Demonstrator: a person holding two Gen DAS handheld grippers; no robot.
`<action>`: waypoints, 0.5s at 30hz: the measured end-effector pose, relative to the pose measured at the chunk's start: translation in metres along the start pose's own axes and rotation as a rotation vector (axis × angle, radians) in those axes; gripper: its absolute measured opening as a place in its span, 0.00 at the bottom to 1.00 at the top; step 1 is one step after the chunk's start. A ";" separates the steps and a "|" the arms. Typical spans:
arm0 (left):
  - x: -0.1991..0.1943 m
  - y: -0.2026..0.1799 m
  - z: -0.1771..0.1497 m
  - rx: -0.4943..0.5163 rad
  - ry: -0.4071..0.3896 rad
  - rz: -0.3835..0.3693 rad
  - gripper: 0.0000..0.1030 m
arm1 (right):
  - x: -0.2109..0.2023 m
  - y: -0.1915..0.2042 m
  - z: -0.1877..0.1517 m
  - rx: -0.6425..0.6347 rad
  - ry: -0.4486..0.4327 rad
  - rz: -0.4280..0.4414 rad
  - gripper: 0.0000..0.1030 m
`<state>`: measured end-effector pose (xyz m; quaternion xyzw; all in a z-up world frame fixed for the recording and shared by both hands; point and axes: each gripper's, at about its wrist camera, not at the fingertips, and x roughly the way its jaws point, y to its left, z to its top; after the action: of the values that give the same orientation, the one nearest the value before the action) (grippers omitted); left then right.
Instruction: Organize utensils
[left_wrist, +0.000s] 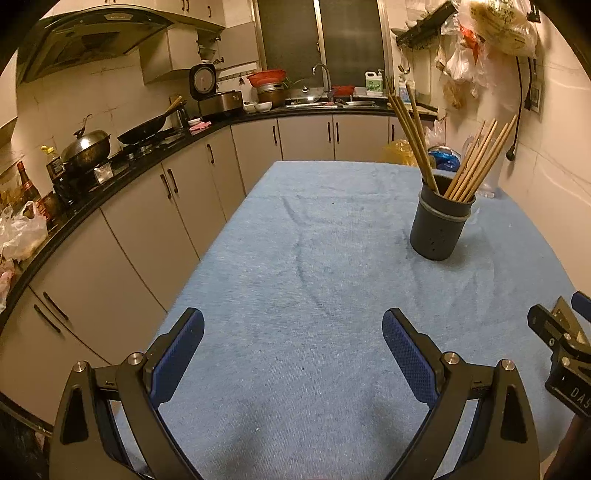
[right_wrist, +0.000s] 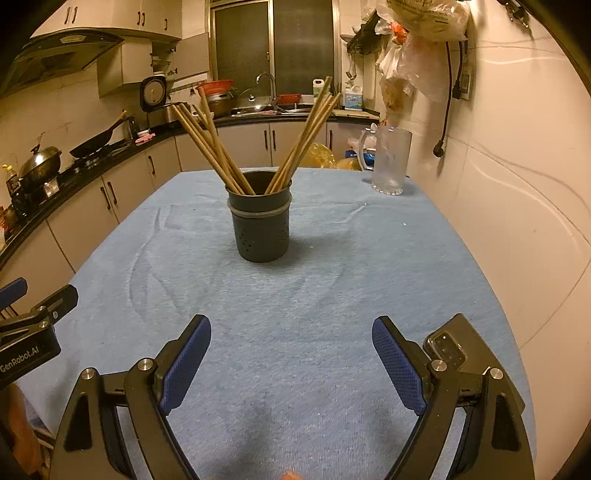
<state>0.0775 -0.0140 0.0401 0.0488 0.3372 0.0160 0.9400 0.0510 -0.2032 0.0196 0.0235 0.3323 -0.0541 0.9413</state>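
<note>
Both the left gripper (left_wrist: 293, 345) and the right gripper (right_wrist: 291, 350) are hovering low over the blue cloth (right_wrist: 314, 295) with fingers wide apart and holding nothing. Ahead of the right gripper at twelve o'clock, the dark holder (right_wrist: 263, 225) is standing upright, its chopsticks (right_wrist: 214, 147) splaying into two bunches. Judged advice: approach one bunch from above, closing gently without tipping the holder; the glass mug (right_wrist: 389, 162) is standing at one o'clock beyond.
</note>
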 end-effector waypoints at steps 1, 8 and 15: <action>-0.002 0.000 -0.001 -0.002 -0.003 0.002 0.94 | -0.003 0.000 -0.001 -0.002 -0.003 0.002 0.89; -0.025 -0.004 -0.008 0.018 -0.030 0.005 0.94 | -0.020 -0.003 -0.006 0.014 -0.017 0.013 0.89; -0.048 -0.009 -0.010 0.028 -0.074 -0.003 0.94 | -0.039 -0.002 -0.012 0.005 -0.039 0.006 0.89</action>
<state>0.0341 -0.0250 0.0619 0.0621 0.3027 0.0081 0.9510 0.0134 -0.2006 0.0344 0.0257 0.3136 -0.0525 0.9477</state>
